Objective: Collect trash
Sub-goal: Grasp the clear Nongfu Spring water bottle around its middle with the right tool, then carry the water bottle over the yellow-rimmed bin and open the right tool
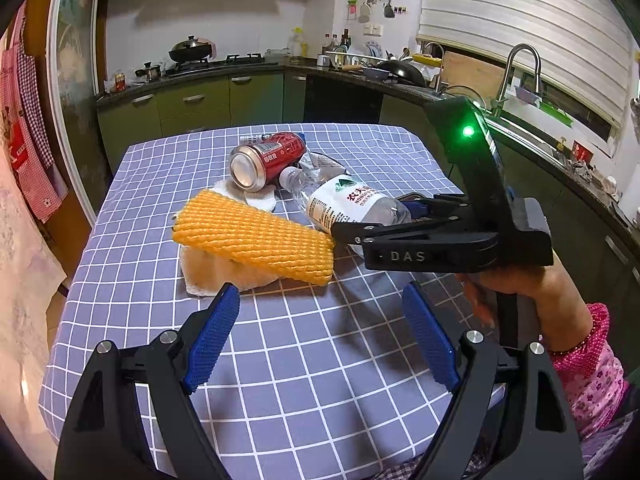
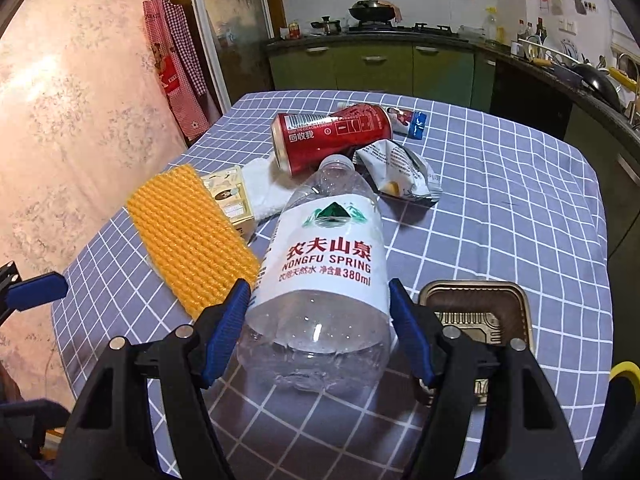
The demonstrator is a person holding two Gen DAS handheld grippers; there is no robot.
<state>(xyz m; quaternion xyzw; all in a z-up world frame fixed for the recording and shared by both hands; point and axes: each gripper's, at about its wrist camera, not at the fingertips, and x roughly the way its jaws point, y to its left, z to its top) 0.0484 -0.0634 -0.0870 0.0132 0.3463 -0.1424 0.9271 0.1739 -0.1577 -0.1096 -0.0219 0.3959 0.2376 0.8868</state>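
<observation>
Table (image 1: 132, 264), gridded cloth, carries the whole trash pile toward its far half; the near edge is bare.

Step in hand, by my reading: right gripper (image 2: 318, 332) taking the water bottle (image 2: 320, 264). The bottle lies on its side near the table's middle, open neck pointing to the far edge, base toward the camera. Both blue pads flank the lower body just below the label. Whether they press or merely touch I cannot tell; the wall shows no denting.

To do it well: close gently, since an empty thin-walled bottle will likely buckle or squirt forward. Keep the pads on the straight body, not the tapered shoulder. Lift straight up, because the neck lies close against the red can (image 2: 332, 134) and may roll it.

Left gripper (image 1: 320, 336) hangs released over bare cloth by the near edge, holding nothing.

View differences, largest first:
- Right wrist only: brown tray (image 2: 480, 304) beside the bottle's base toward the table's right edge; crumpled wrapper (image 2: 400, 172); small carton (image 2: 232, 200) behind the orange foam net (image 2: 192, 236).
- Left wrist only: the hand (image 1: 520, 292) gripping the right tool; white tissue (image 1: 224, 272) under the net.
</observation>
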